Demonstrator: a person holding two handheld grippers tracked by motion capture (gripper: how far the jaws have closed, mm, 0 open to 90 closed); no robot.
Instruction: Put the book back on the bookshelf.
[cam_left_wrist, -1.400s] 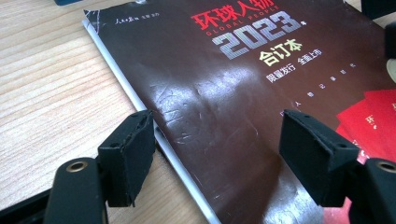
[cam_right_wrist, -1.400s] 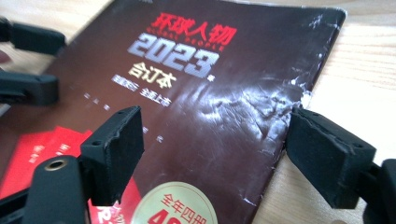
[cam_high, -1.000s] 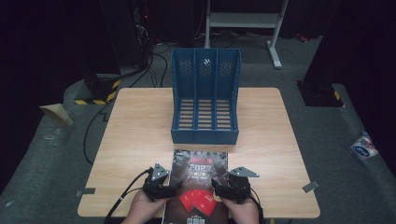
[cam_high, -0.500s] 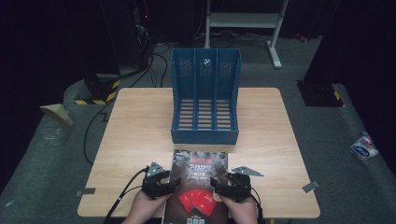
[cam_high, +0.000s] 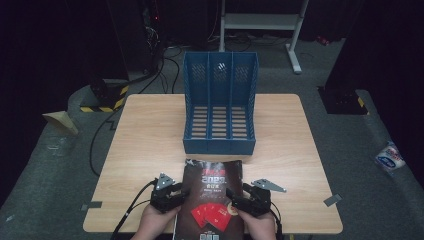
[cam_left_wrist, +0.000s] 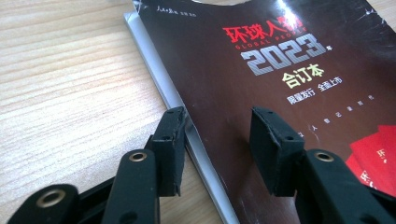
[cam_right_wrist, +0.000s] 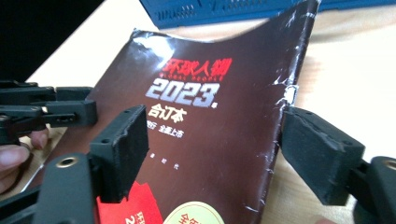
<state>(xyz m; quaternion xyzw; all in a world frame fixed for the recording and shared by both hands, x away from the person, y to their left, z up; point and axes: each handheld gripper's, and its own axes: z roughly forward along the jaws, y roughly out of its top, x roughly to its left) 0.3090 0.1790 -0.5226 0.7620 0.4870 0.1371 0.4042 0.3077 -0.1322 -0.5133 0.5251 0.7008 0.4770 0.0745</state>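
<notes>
Since the earlier frames the left tool (cam_high: 169, 194) has drawn its jaws closer together at the left edge of the dark magazine (cam_high: 212, 192), while both hands have stayed where they were at the near edge of the table (cam_high: 145, 135). In the left gripper view the jaws have just been closing: one pad (cam_left_wrist: 170, 149) sits on the wood just outside the magazine's white page edge and the other hangs over the cover, with the spine side between them and a gap still showing, so this tool is not yet clamped.

The right tool (cam_high: 250, 200) stands at the magazine's right edge. In the right gripper view its jaws are spread wide; the worn, creased edge of the cover rises between them, the right pad (cam_right_wrist: 320, 149) is just beside that edge and the left pad is over the cover, neither visibly pressing. That tool is released.

The magazine lies flat near the person's side of the table, its cover bowing up slightly at the far end, with red cards printed at its near end. Just beyond it stands the blue three-slot file rack (cam_high: 220, 105), open side up, apart from the magazine.
</notes>
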